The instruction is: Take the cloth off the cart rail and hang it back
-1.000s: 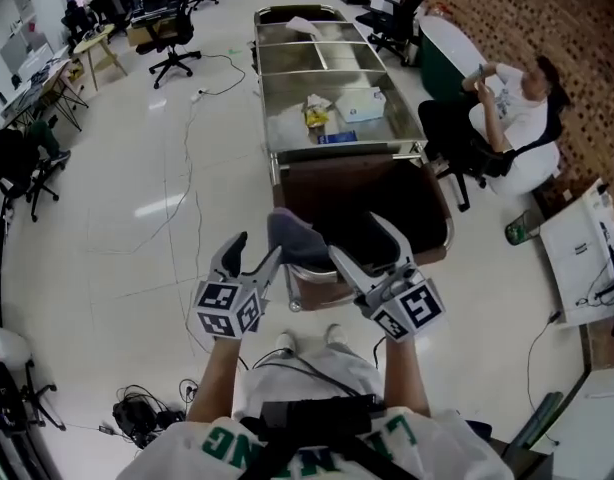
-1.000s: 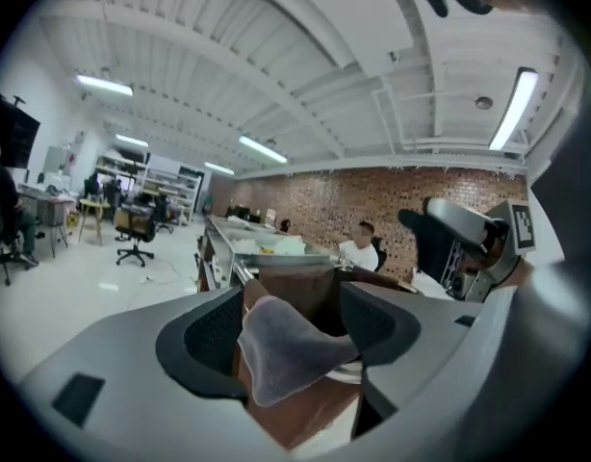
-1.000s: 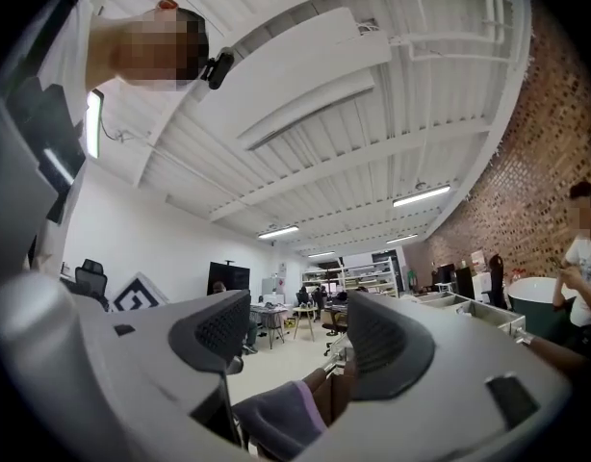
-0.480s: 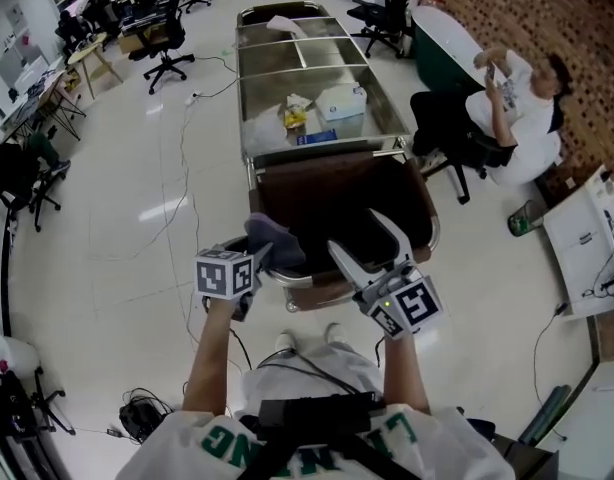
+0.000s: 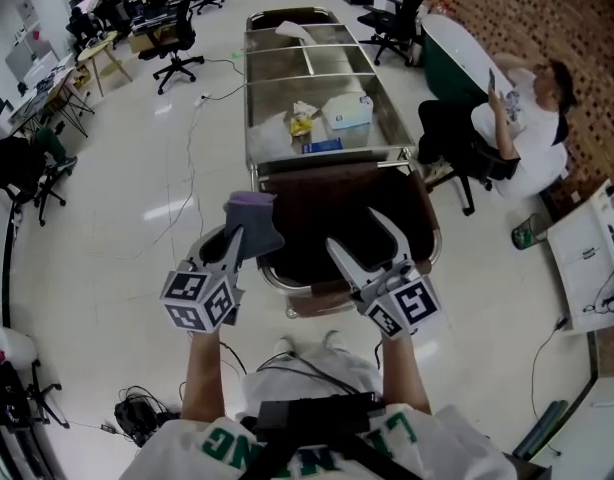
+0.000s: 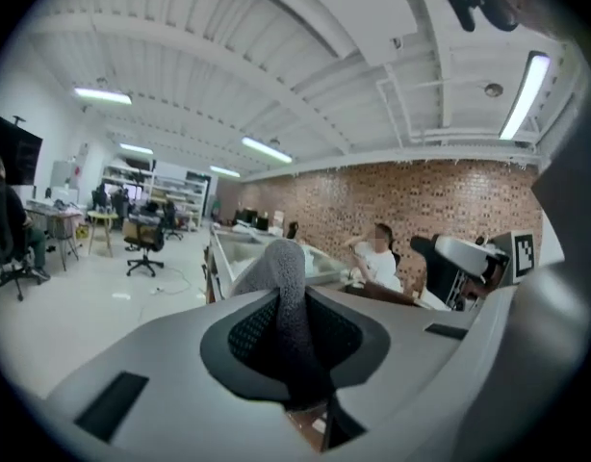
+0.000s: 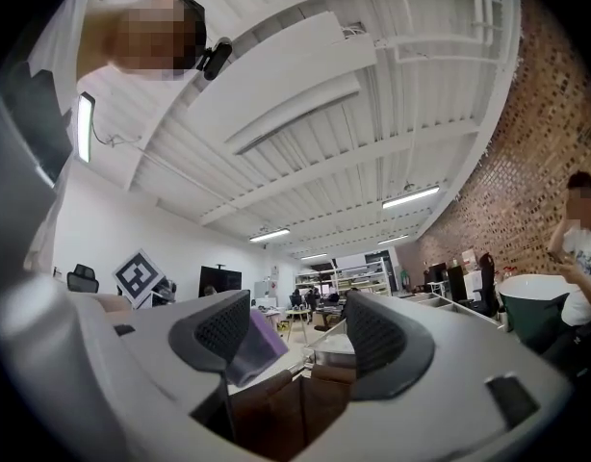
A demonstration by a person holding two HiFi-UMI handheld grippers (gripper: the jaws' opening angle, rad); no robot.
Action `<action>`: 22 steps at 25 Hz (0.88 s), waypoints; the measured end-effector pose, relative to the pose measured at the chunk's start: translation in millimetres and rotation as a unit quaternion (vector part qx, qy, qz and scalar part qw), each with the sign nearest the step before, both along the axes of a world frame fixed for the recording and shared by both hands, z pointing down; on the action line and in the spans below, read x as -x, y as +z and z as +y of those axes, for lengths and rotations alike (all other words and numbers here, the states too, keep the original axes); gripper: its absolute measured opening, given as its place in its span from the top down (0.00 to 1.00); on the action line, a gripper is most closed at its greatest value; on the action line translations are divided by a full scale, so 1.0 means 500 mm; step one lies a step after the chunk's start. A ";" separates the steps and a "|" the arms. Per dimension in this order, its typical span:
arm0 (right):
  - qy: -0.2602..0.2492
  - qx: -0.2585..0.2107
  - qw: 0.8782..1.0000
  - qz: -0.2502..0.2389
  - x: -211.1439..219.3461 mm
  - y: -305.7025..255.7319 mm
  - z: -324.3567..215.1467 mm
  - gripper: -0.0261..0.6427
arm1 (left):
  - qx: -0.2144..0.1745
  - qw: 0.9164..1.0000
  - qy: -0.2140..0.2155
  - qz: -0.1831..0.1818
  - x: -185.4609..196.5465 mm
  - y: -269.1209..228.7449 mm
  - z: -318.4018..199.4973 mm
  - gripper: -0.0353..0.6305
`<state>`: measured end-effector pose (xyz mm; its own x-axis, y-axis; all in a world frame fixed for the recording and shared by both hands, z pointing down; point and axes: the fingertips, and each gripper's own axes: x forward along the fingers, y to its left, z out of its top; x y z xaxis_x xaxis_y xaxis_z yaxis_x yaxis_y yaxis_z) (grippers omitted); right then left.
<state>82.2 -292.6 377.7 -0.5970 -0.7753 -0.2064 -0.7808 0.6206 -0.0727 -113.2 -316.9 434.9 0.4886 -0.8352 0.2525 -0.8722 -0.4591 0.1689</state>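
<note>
Head view: the left gripper (image 5: 233,251) holds the cloth (image 5: 252,220) up over the near left corner of the cart (image 5: 248,108). The cloth seems clear of the rail (image 5: 283,284), though the steep angle makes that hard to judge. The right gripper (image 5: 359,238) hovers beside it over the cart's dark bin (image 5: 337,218).

Left gripper view: the jaws are clamped tight on the grey cloth (image 6: 281,287), which stands up between them.

Right gripper view: the jaws are wide apart with nothing in them. The cloth (image 7: 249,340) shows beyond the left jaw.
</note>
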 end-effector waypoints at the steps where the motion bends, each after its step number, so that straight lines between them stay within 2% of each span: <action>1: -0.003 0.000 1.000 -0.001 0.006 -0.003 -0.003 0.48 | -0.029 1.000 -0.007 0.008 0.008 -0.029 0.003 0.88; 3: -0.009 0.000 1.000 -0.002 0.017 -0.007 -0.008 0.48 | -0.089 0.996 -0.022 0.012 0.022 -0.082 0.014 0.88; 6: -0.018 -0.002 1.000 -0.002 0.030 -0.012 -0.015 0.48 | -0.167 0.985 -0.043 0.014 0.037 -0.133 0.031 0.88; 10: -0.028 -0.009 1.000 -0.004 0.041 -0.020 -0.021 0.48 | -0.224 0.972 -0.068 0.013 0.039 -0.169 0.055 0.88; 16: -0.030 -0.017 0.999 -0.005 0.044 -0.028 -0.032 0.48 | -0.251 0.964 -0.083 0.027 0.026 -0.191 0.069 0.88; 20: -0.026 -0.018 0.999 -0.005 0.038 -0.030 -0.037 0.48 | -0.237 0.968 -0.075 0.037 0.036 -0.158 0.056 0.89; 22: -0.022 -0.020 1.000 -0.006 0.033 -0.033 -0.036 0.48 | -0.234 0.970 -0.064 0.024 0.036 -0.139 0.045 0.89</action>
